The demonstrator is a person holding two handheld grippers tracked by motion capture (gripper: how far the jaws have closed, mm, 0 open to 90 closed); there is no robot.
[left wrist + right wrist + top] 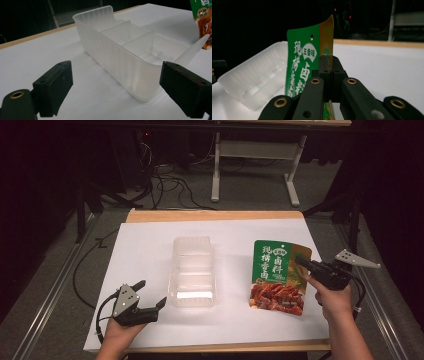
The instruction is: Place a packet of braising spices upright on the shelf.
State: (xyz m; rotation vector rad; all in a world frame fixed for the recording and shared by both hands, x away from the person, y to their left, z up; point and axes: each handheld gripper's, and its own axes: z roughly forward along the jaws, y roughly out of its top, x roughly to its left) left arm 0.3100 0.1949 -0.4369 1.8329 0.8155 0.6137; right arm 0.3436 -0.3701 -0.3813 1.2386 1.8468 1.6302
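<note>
Right gripper has its jaws pressed together on the right edge of the green pouch, near its top, and the right gripper view confirms it: the thin packet edge is pinched flat between the pads, pouch standing nearly upright. The pouch sits right of centre on the white sheet, its lower end looking close to or touching the surface, with the clear tray just to its left. Left gripper waits near the tray's near-left corner, jaws spread wide and nothing between them; in the left gripper view the tray lies just ahead, its three compartments bare. The step in hand looks like carrying the pouch over and into the tray. To do it well, I'd say lift until the dangling bottom clears the tray's right wall, then travel left and lower it lengthwise, since the tray is narrow and the pouch looks almost as wide. The grip is at one edge, so the packet may swing or fold; slow and level is the call. Room is generous: open sheet far and near of the tray, the right table edge well behind the hand, and the left gripper stands ready to steady the light tray.
</note>
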